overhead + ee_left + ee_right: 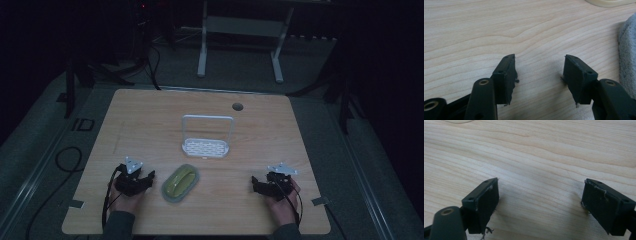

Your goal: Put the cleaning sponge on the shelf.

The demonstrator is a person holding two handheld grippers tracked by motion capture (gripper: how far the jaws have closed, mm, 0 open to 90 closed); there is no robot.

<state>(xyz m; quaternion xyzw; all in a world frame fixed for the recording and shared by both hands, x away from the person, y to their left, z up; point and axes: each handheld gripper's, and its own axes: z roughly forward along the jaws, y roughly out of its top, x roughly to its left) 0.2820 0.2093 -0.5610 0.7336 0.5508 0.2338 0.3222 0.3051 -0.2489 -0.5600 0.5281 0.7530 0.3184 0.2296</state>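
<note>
Lying low at the centre of the high view, just below the middle of the wooden table: a shallow oval dish with a pale rim, holding something yellow-green and elongated, too dim to be naming with certainty. Sitting between the two grippers, nearer the left gripper at lower left than the right gripper at lower right, and apart from both. Standing just above the dish in the frame, apart from it: a white rack with a slatted base and an upright loop handle. Looking along the left gripper view: jaws standing wide apart with bare wood between them, nothing held; a cream rim edging in at the upper right, likely the dish, though hard to be sure. Looking along the right gripper view: jaws likewise spread wide, holding nothing, resting low over bare wood grain. Judging the dish as light and stiff, probably smooth plastic or ceramic, so likely slippery under the pads and prone to tipping if pinched at one end. Judging the best hold as a pinch across the raised rim on a long side, one pad inside and one outside, keeping it level so the contents are not sliding out.
</note>
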